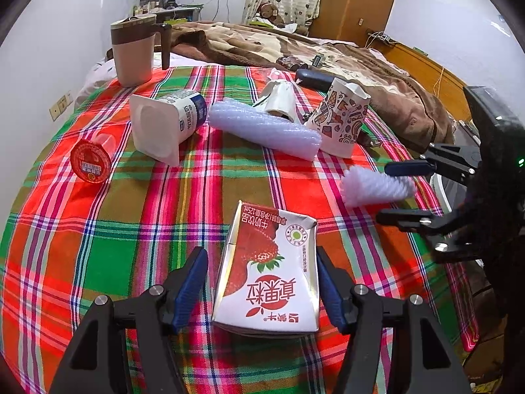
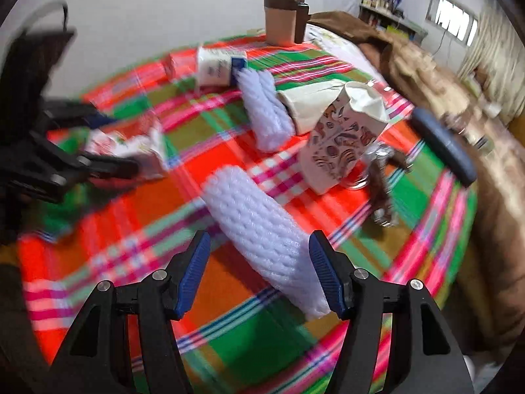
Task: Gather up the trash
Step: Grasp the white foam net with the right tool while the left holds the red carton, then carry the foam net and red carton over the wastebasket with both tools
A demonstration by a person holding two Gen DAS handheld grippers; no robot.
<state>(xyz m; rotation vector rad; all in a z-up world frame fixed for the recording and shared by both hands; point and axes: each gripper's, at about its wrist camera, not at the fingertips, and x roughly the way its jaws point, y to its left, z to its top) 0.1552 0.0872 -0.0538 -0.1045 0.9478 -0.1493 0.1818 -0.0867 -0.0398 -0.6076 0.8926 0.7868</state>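
A strawberry milk carton lies on the plaid cloth between the open fingers of my left gripper; it also shows in the right wrist view. My right gripper is open around a white foam net sleeve, touching its right pad. From the left wrist view the right gripper straddles that sleeve. A second foam sleeve, a yogurt cup, a red-lidded cup, a patterned paper cup and a white crumpled cup lie farther back.
A lidded brown and beige mug stands at the far left of the plaid cloth. A dark handled object lies at the cloth's far edge. A brown blanket covers the bed behind. A white wall is at left.
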